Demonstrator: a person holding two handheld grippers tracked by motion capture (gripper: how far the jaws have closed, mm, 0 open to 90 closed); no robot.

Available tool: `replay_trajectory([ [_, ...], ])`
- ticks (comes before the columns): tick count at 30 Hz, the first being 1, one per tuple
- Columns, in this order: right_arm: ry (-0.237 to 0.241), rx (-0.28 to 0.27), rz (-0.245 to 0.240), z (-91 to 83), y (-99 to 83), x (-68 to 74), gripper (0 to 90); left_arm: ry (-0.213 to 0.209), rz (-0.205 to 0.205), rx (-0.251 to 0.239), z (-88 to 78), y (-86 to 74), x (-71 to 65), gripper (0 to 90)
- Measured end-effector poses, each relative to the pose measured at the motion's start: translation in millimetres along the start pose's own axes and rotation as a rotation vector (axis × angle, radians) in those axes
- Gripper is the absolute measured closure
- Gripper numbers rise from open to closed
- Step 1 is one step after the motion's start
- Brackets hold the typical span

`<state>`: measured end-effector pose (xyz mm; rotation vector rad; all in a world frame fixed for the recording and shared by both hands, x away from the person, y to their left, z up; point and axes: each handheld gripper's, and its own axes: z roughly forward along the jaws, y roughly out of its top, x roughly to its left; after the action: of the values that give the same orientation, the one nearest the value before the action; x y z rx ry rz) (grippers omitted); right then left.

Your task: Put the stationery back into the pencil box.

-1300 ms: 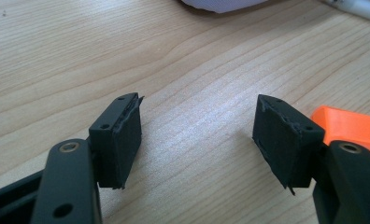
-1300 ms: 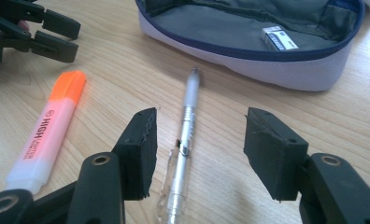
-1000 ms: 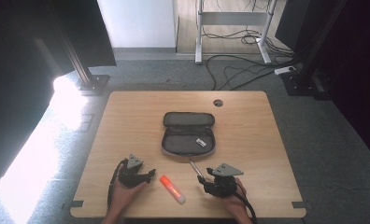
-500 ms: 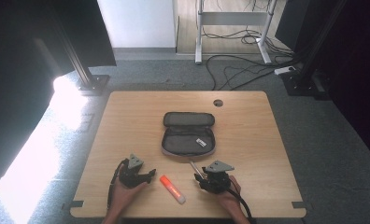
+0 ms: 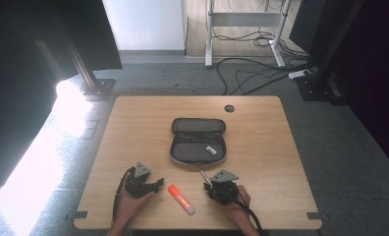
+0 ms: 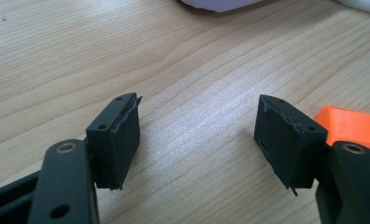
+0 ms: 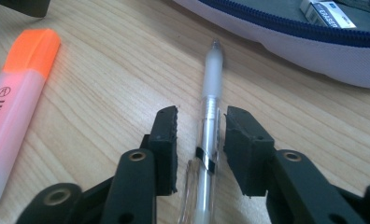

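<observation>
Tongs: left tongs [image 6: 197, 135] gaping empty, right tongs [image 7: 202, 140] closing around one pen [image 7: 211, 107], not yet gripping.

So the pen [image 7: 210, 116] is a clear plastic one with a frosted whitish grip and a thin dark band round the barrel. It's lying flat on the wooden table, tip pointing away from me toward the open pencil case [image 7: 286, 42], stopping just short of its pale edge. It sits right between my right gripper's [image 7: 201, 122] two black pads, which have just been closing in; there's a sliver of gap on each side, so it isn't pinched yet. From above, the pen [image 5: 204, 176] pokes out at a slant just below the case.
</observation>
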<state>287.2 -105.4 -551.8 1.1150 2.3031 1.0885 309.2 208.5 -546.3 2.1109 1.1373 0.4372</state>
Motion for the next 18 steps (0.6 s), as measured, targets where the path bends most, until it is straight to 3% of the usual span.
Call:
replay_trajectory([
  [6, 0.004, -0.001, 0.009, -1.2, -0.8, -3.2, 77.8, 0.007, 0.007, 0.002, 0.3, 0.1, -0.9, 31.7],
  [10, 0.018, 0.000, 0.018, -1.9, -1.1, -5.9, 79.0, 0.005, 0.005, 0.001, 0.2, 0.1, -0.7, 31.7],
  [14, 0.063, 0.005, 0.023, -5.1, -2.1, -9.3, 79.0, 0.001, 0.001, 0.000, 0.1, 0.0, -0.1, 31.6],
  [18, 0.085, -0.021, 0.019, -13.9, -0.6, -10.5, 79.1, 0.001, 0.000, 0.000, 0.1, 0.0, 0.0, 31.6],
])
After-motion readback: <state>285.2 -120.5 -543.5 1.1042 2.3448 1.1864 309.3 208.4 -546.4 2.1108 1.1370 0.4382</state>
